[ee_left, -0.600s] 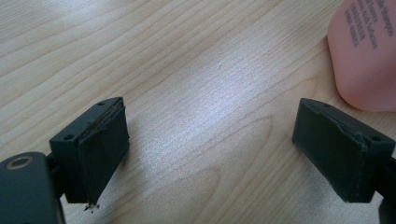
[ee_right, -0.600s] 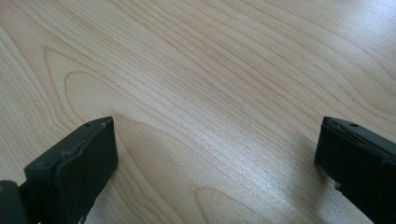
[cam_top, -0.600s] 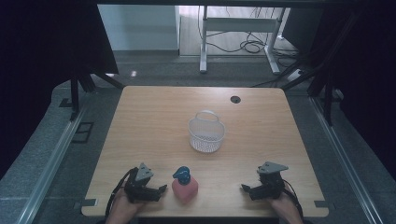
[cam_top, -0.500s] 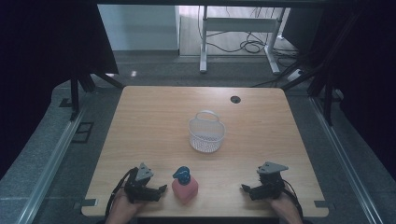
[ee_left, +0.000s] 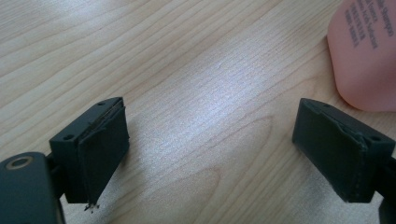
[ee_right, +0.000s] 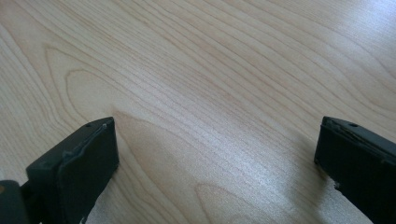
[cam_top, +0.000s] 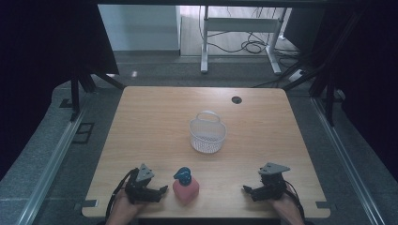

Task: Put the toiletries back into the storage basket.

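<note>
White mesh basket at table centre, nothing inside. Pink bottle, blue cap, near front edge. Left gripper, right gripper: jaws apart.

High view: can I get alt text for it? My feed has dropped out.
A pink bottle with a blue cap stands near the front edge of a light wooden table, between the left gripper and right gripper, both open. A white mesh basket with a handle sits mid-table.
</note>
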Available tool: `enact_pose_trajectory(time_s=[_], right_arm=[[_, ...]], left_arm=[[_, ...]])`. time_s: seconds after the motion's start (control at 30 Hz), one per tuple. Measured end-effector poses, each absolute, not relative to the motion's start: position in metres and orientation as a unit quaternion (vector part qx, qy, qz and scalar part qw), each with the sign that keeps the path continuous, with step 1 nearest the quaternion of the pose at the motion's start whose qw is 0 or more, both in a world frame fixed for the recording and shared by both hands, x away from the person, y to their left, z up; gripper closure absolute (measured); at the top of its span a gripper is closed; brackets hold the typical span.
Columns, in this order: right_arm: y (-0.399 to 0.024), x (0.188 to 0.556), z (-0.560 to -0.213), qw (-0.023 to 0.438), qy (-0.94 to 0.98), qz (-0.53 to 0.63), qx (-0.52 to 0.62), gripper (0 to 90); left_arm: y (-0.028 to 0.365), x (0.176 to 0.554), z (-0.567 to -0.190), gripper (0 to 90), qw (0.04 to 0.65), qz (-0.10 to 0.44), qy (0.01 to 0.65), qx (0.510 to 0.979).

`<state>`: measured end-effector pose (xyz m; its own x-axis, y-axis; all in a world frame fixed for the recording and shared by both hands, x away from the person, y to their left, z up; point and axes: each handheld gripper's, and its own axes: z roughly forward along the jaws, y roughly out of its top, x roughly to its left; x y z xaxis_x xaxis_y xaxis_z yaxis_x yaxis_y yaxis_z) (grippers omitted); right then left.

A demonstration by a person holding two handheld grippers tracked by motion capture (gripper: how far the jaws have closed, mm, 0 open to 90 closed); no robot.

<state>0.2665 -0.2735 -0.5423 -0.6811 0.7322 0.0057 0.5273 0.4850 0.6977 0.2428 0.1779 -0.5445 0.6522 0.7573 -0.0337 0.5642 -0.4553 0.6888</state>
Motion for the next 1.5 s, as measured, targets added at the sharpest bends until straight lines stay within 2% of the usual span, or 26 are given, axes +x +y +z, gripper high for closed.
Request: enact_pose_trajectory(time_s=[1.5], right_arm=[[-0.265, 0.254, -0.522, 0.126, 0.847, 0.382, 0.347, 0.0]], left_arm=[[0.178, 0.243, -0.544, 10.4, 0.344, 0.140, 0.392, 0.842]])
